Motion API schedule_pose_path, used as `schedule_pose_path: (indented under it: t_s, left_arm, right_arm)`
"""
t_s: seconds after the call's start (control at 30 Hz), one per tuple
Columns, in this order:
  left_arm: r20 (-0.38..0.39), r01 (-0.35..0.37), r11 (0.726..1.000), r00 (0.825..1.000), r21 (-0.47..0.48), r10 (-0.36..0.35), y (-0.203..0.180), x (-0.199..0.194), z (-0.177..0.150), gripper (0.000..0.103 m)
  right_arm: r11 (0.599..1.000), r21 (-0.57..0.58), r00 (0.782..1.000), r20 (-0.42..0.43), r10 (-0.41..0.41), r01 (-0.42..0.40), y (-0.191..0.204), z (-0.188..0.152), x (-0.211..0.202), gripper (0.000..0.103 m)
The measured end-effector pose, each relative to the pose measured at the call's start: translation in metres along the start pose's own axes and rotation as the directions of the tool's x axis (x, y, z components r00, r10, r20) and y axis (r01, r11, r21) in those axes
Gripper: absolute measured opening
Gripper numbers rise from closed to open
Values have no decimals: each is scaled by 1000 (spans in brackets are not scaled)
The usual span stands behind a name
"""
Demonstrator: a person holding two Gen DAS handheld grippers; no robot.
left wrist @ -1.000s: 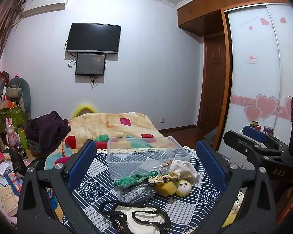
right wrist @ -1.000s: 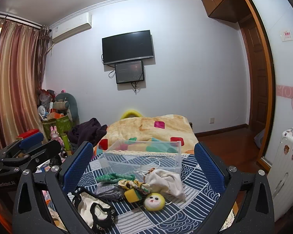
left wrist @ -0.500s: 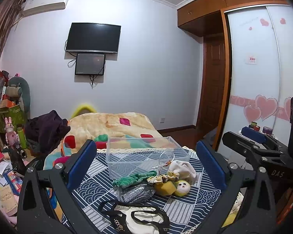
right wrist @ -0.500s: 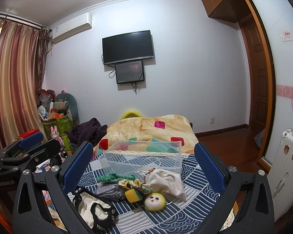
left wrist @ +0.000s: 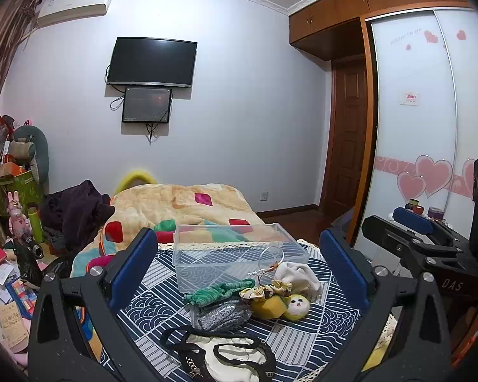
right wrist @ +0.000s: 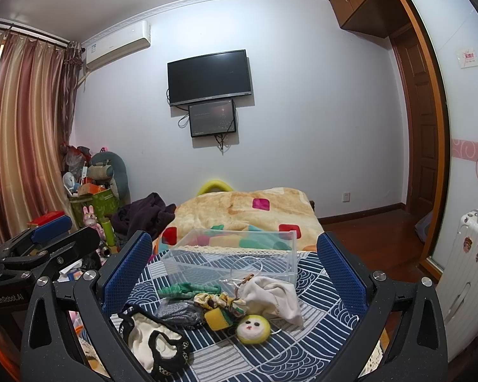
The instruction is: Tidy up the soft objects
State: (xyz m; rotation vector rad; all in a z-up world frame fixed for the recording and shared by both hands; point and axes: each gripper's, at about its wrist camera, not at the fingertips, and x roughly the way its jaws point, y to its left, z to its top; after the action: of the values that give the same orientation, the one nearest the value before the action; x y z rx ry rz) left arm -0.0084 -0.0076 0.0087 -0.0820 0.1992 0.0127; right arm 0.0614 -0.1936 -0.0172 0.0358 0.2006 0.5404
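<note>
A clear plastic box [left wrist: 235,254] [right wrist: 235,254] stands empty on a blue patterned cloth [left wrist: 162,289] [right wrist: 318,299]. In front of it lie soft things: a green knit piece [left wrist: 216,291] [right wrist: 183,289], a grey glittery pouch [left wrist: 223,313] [right wrist: 178,312], a yellow sponge [left wrist: 269,307] [right wrist: 216,318], a round yellow doll face [left wrist: 298,304] [right wrist: 253,329], a white cloth bag [left wrist: 298,275] [right wrist: 274,296], a patterned scrunchie [left wrist: 264,289] [right wrist: 213,299] and a cream and black bag [left wrist: 226,356] [right wrist: 153,340]. My left gripper [left wrist: 239,267] and right gripper [right wrist: 235,270] are both open and empty, held back from the pile.
A bed with a beige blanket [left wrist: 181,203] [right wrist: 248,207] lies behind the box. Dark clothes [left wrist: 76,210] and cluttered toys [left wrist: 16,210] stand at the left. A white suitcase [right wrist: 462,273] stands at the right. The other gripper shows at the edge of each view.
</note>
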Motion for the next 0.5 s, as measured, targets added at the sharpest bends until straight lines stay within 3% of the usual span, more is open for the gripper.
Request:
schedule_pose_path:
  t_s: [0.5]
  left_arm:
    - [-2, 1, 1000, 1000, -3, -1, -2, 0, 0, 103]
  right_arm:
    - [1000, -2, 1000, 1, 0, 0, 0, -1, 0, 103]
